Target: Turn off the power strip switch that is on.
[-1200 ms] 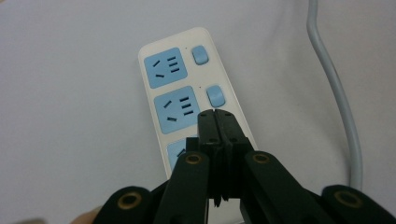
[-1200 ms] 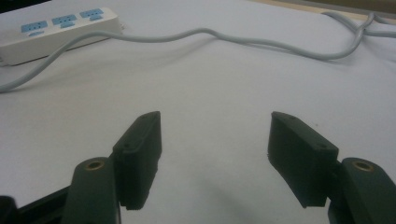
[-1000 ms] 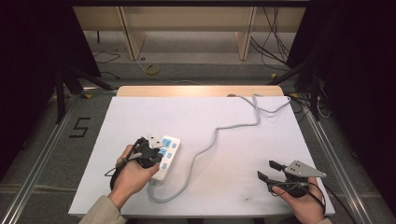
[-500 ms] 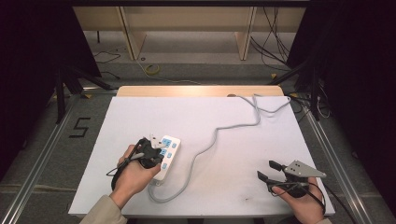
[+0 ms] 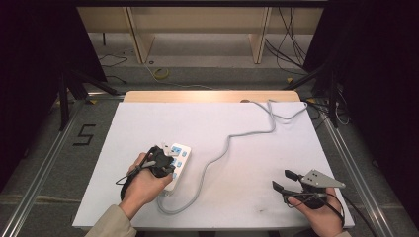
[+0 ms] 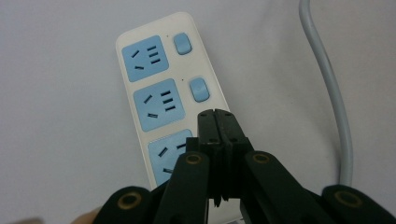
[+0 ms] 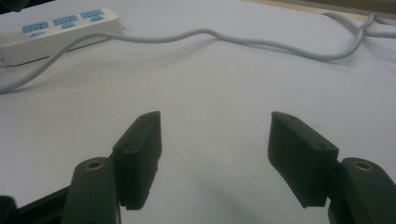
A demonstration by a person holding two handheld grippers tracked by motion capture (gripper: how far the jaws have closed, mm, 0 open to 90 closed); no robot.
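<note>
Lying on the white table (image 5: 237,133), left of centre and toward the near edge: a white power strip (image 5: 178,160) with three blue sockets and blue switches, long axis running away from the person and tilted a little to the right. Leaving the strip's near end, a grey cable (image 5: 225,150); looped first toward the table's front edge, then snaking off to the right of the strip and away to the far right corner of the table.

Directly above the strip's near end, the left gripper (image 6: 216,122), carried by the left hand (image 5: 143,185). Jaws pressed flat together with nothing between them, tips over the right edge of the strip beside the nearest socket, just below the middle switch (image 6: 199,89) as seen in the left gripper view. Touching the strip or hovering just above it: cannot tell.

Well to the right of the strip, near the front right corner of the table, the right gripper (image 5: 284,180), held low by the right hand (image 5: 318,212). Jaws spread wide apart, empty, pointing left toward the strip, bare tabletop between them. Seen from the right gripper view, strip (image 7: 56,32) far off at upper left, cable curving across the top
</note>
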